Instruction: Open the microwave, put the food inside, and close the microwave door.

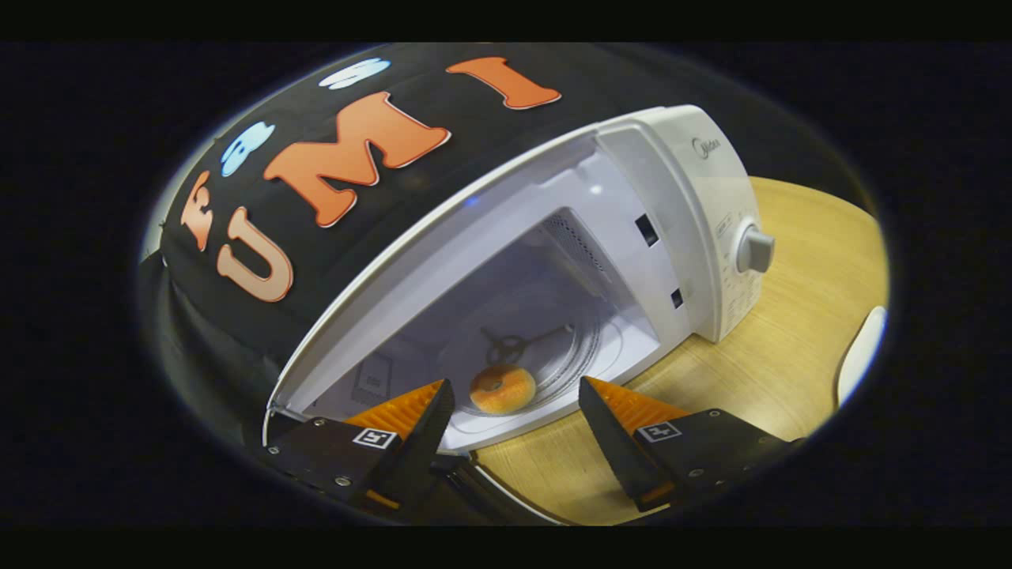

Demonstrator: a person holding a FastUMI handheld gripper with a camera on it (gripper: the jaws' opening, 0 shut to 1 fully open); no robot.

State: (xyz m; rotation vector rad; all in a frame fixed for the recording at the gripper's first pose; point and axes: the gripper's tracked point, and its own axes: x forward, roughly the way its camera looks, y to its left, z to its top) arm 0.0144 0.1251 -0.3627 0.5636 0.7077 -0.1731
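Jaws [515, 391] spread, empty — donut [503, 388] beyond them inside open microwave [680, 229].

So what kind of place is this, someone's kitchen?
Probably a mock kitchen in a test booth: a white microwave stands open on a wooden table against black cloth, the open tool facing it.

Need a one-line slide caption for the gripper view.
Open gripper empty before the open microwave on the wooden table, with the donut resting on the glass turntable inside.
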